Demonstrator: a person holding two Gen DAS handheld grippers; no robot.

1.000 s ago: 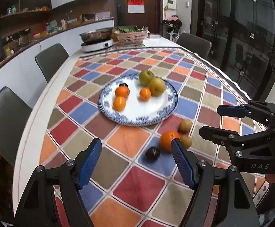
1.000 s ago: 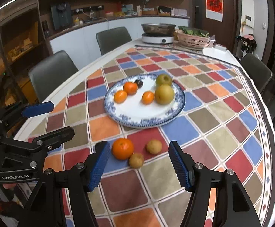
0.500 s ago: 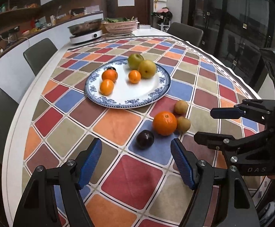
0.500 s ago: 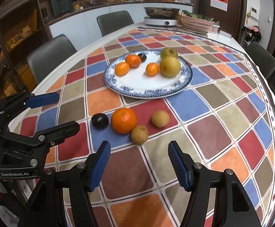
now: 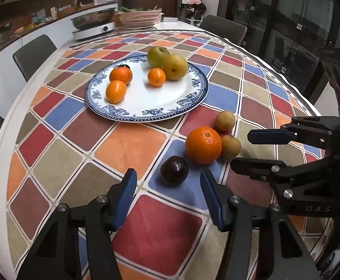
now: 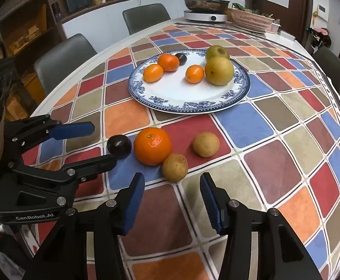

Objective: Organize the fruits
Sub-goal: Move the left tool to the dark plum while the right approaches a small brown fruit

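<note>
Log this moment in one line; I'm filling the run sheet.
left gripper: open, closing, nearing dark round plum | right gripper: open, closing, nearing small brown fruit | blue-rimmed plate: six fruits

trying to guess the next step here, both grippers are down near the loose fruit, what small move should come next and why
Probably ease the left gripper a little further down and forward around the dark plum. Its jaws have just been closing but are empty, and the plum lies on the tablecloth just beyond the tips, clear of the orange. The right gripper seems likewise lined up on the near brown fruit.
</note>
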